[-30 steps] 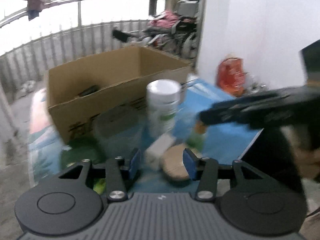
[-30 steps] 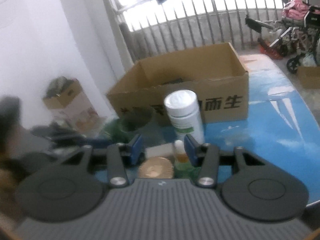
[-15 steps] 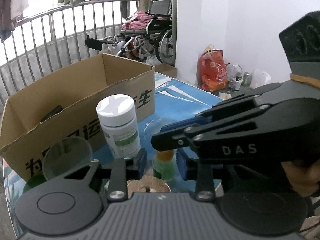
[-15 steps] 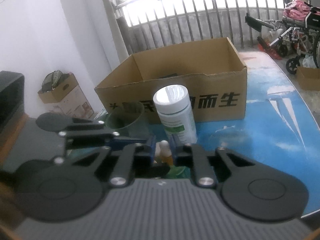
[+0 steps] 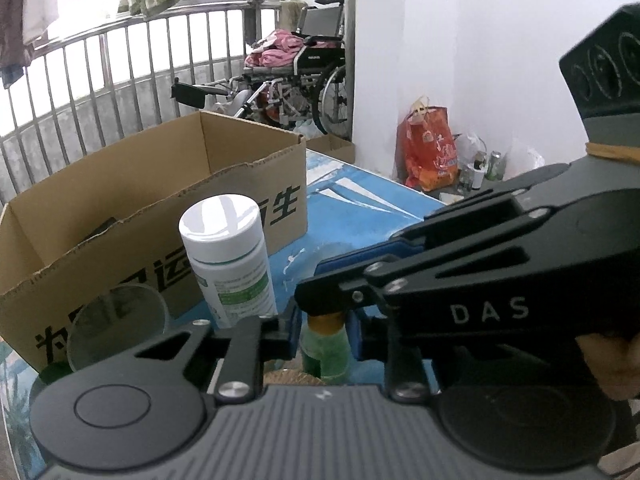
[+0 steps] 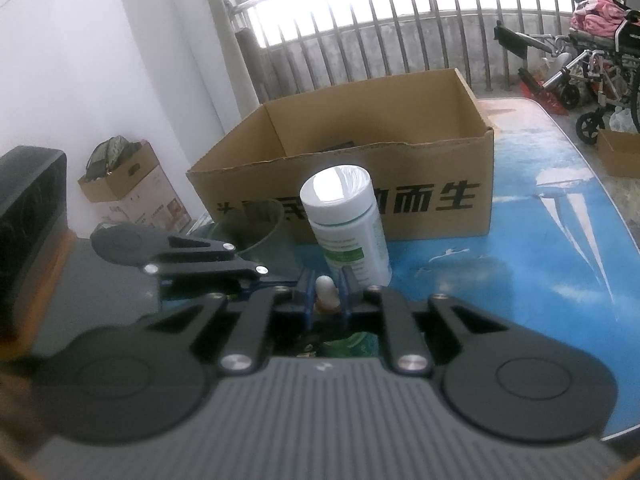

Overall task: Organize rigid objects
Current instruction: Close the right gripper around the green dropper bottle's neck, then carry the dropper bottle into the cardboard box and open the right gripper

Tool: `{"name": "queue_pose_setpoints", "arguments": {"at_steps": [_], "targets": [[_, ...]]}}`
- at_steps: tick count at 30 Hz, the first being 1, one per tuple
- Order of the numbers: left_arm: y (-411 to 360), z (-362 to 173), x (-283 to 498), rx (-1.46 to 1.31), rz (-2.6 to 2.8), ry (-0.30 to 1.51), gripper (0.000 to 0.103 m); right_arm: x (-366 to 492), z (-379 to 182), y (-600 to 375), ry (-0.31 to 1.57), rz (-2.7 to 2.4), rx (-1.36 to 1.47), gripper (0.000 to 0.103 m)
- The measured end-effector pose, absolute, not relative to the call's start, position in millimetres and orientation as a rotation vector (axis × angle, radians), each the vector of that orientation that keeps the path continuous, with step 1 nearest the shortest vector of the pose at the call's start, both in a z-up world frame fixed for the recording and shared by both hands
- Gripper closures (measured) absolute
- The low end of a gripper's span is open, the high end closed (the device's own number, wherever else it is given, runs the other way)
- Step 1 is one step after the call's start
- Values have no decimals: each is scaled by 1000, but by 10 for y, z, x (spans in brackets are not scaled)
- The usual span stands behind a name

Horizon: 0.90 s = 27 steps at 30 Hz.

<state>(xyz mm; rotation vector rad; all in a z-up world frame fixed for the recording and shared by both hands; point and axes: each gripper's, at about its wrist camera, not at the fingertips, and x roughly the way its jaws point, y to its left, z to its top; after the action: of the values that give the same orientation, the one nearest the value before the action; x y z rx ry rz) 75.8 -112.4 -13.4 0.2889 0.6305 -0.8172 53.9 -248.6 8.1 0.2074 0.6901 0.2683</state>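
A small green bottle (image 5: 325, 346) with an orange collar and a white tip (image 6: 325, 288) stands on the blue table. My left gripper (image 5: 323, 334) is shut on its body. My right gripper (image 6: 325, 294) is shut on its cap from the other side and shows across the left wrist view (image 5: 460, 280). A white pill bottle (image 5: 228, 256) with a green label stands just behind, also in the right wrist view (image 6: 346, 224). An open cardboard box (image 5: 160, 200) stands behind it and holds a dark object.
A clear glass (image 5: 116, 328) stands left of the pill bottle, by the box's front wall. A round wooden piece (image 5: 288, 378) lies under the left gripper. The blue table (image 6: 540, 264) extends right. A wheelchair (image 5: 296, 80) and railing stand beyond.
Both grippers came in from either side and closed on the small green bottle. The left view swung right and steadied.
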Motion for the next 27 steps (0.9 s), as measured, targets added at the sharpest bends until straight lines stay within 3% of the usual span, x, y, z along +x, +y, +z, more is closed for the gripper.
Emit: {"name": "queue_pose_setpoints", "arguments": {"at_steps": [12, 21, 27], "targets": [[-1068, 103, 669, 241, -831, 588, 82, 453, 267, -2522, 675, 259, 219, 93], [-817, 972, 810, 176, -804, 427, 82, 489, 1163, -2500, 552, 350, 176, 93], [-616, 1218, 1388, 205, -658, 393, 82, 1171, 1604, -2242, 513, 476, 89, 93]]}}
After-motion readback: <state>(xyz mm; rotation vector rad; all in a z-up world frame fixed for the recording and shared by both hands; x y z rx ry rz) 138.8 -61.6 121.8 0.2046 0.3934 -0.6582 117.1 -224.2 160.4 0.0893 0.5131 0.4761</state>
